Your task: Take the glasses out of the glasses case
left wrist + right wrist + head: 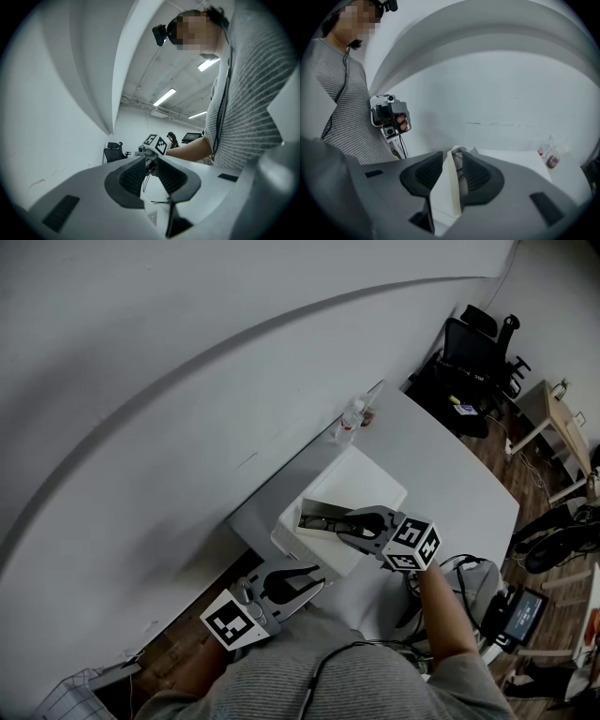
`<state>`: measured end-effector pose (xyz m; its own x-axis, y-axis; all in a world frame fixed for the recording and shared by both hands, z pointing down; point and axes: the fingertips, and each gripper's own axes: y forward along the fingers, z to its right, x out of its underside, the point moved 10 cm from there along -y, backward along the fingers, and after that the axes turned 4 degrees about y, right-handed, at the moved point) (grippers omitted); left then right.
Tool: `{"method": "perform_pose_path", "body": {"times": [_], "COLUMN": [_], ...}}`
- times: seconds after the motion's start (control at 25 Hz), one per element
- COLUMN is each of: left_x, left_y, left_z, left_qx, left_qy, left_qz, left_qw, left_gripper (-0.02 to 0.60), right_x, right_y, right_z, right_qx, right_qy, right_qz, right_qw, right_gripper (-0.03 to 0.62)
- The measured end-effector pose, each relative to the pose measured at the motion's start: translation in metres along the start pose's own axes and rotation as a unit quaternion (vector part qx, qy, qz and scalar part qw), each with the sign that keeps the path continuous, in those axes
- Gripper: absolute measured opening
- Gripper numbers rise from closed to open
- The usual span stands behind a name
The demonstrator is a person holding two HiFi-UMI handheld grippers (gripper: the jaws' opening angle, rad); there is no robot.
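A white glasses case [352, 486] lies open on the white table [450, 484]. Its dark inside [317, 517] holds something dark that I take for the glasses, mostly hidden. My right gripper [349, 524] is at the case's near edge. In the right gripper view a thin white wall of the case [451, 187] stands between the pads, and the right gripper [452, 164] is shut on it. My left gripper [305, 582] hangs off the table's near edge, apart from the case. It is open, and the left gripper [150, 171] has nothing between its fingers.
A small clear bottle [351, 418] stands at the table's far edge by the wall, also visible as the bottle [551, 157] in the right gripper view. A black office chair [473, 343] and a wooden desk [553, 418] stand beyond the table. Bags and a monitor [520, 615] lie on the floor at right.
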<state>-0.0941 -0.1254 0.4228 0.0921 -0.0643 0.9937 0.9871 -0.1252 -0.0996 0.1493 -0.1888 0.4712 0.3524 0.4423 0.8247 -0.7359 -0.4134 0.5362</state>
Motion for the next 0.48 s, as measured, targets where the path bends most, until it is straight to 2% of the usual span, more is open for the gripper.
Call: {"method": "perform_pose_path", "body": {"times": [0.28,0.48], "left_x": [0.001,0.003], "left_y": [0.003,0.003], "left_z": [0.001,0.002], "left_qx": [0.017,0.021], "left_qy": [0.005,0.001], "left_qz": [-0.011,-0.017], "left_qw": [0.9998,0.9996], "left_gripper": [0.014,0.012], "right_x": [0.003,0.002], "right_y": [0.014,0.018], "right_z": [0.011,0.017], "right_qx": [-0.019,-0.022], "right_qy": [-0.017,-0.028], "right_qz": [-0.069,-0.107], "right_qw": [0.997,0.994], "right_gripper": [0.137,0.137]}}
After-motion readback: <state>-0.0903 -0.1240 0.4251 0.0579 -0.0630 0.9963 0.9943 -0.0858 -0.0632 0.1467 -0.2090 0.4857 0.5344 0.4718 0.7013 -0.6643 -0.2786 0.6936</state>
